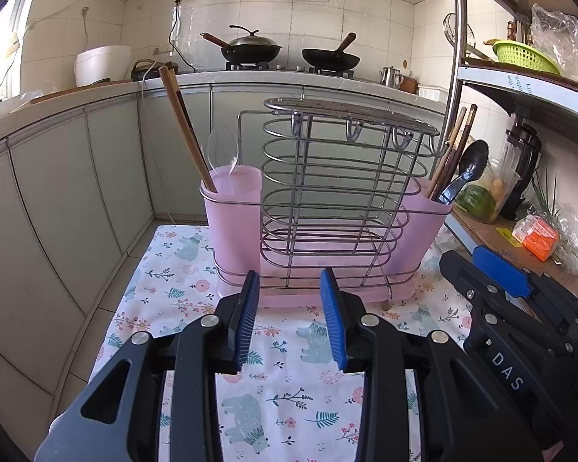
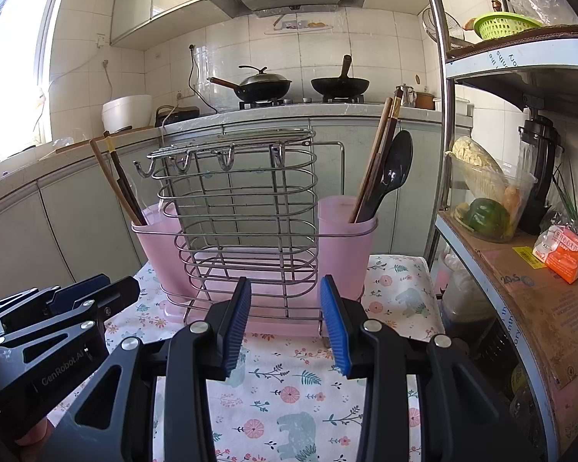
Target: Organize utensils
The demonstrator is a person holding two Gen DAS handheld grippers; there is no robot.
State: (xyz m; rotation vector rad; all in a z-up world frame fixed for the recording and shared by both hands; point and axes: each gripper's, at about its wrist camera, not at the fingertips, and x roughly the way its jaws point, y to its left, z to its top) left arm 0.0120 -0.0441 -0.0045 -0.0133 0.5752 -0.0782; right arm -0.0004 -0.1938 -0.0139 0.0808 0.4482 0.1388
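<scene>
A wire rack (image 1: 327, 200) stands on the tabletop (image 1: 289, 392) in front of me. A cup (image 1: 233, 215) sits in its left end with chopsticks (image 1: 181, 123) and a spoon (image 1: 223, 146) inside. The cup on the right (image 2: 345, 246) holds more chopsticks (image 2: 377, 158) and a big spoon (image 2: 393, 169). Shelves (image 2: 520, 269) stand to the right.

- Wire rack (image 1: 327, 192): bare metal, thin rods, shiny with dull patches along the top.
- Two pink cups (image 1: 235, 211) in the rack: frosted, translucent plastic, matt.
- Chopsticks (image 1: 185, 131): brown wood, smooth, darker toward one end.
- Clear spoon (image 1: 223, 146): transparent glossy plastic.
- Black spoon (image 2: 389, 173): glossy black plastic.
- Tablecloth (image 1: 289, 385): matt white cloth printed with flowers and bears.
- Left gripper (image 1: 291, 321) and right gripper (image 2: 285, 325): matt black plastic bodies, ribbed blue pads, small bright metal pins.
- Wall tiles (image 2: 320, 46): glossy white ceramic.
- Woks (image 2: 339, 84): dark, dull metal with wooden handles.
- Green basket (image 2: 501, 25): perforated plastic.
</scene>
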